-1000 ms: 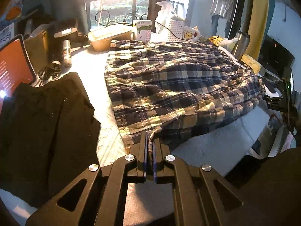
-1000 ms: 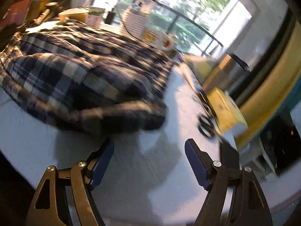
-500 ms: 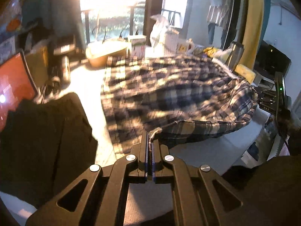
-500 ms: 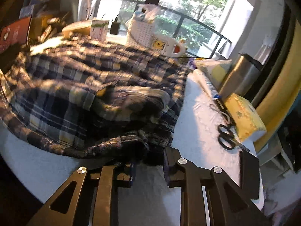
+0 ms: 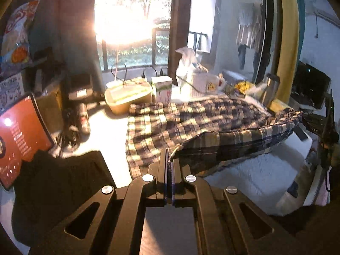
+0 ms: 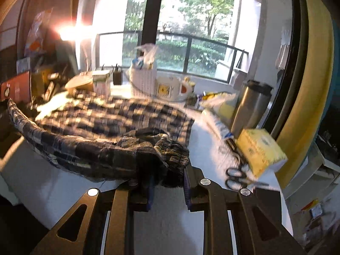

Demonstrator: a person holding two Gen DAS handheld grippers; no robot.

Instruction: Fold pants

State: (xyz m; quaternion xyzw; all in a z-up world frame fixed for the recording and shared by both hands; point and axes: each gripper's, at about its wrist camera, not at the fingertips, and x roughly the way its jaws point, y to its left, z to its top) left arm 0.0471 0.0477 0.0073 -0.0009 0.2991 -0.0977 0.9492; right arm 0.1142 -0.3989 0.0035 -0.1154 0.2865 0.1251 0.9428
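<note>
Left gripper (image 5: 169, 161) fingers pinched tight on pants (image 5: 191, 123) hem; right gripper (image 6: 167, 182) fingers clamped on bunched waistband. Near edge lifted, spanning both; rest lies ahead on desk (image 6: 63, 187). Fold goes forward.

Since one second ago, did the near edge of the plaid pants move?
Yes. The plaid pants edge rose off the white table and hangs between both grippers.

Your plaid pants (image 5: 191, 125) are blue, cream and yellow check, spread rumpled across the white counter (image 5: 261, 174). You have the near edge lifted off the surface, stretched in a sagging band, with one bunched end (image 6: 165, 155).
</note>
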